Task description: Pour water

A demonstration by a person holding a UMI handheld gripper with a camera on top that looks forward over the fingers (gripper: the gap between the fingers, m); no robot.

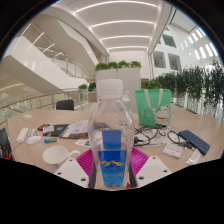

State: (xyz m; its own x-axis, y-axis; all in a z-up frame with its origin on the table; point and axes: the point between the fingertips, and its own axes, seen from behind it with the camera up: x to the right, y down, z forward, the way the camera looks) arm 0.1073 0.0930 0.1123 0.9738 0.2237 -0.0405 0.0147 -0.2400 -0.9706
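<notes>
Right now my gripper (111, 172) is clenched on a clear plastic bottle (111, 130), both pink pads (88, 162) pressing against its lower sides. The bottle stands upright between my fingers, its white cap (110, 87) on top and a blue label (112, 150) wrapped around its body; it looks held up in front of me, though I cannot tell whether its base touches anything.

Beyond the bottle lies a wooden table (60, 118) crowded with things. A green bag (153, 106) stands on it past the bottle, on the right-hand finger's side. Nearer, on that same side, a dark phone-like slab (194, 142) lies flat, with black cables (160, 135) coiled between it and the bottle. On the other side a round white lid or dish (56, 155) sits close to my finger, and some papers and small items (62, 129) are scattered farther back. A row of green plants (118, 66) runs behind the table, beneath white balconies.
</notes>
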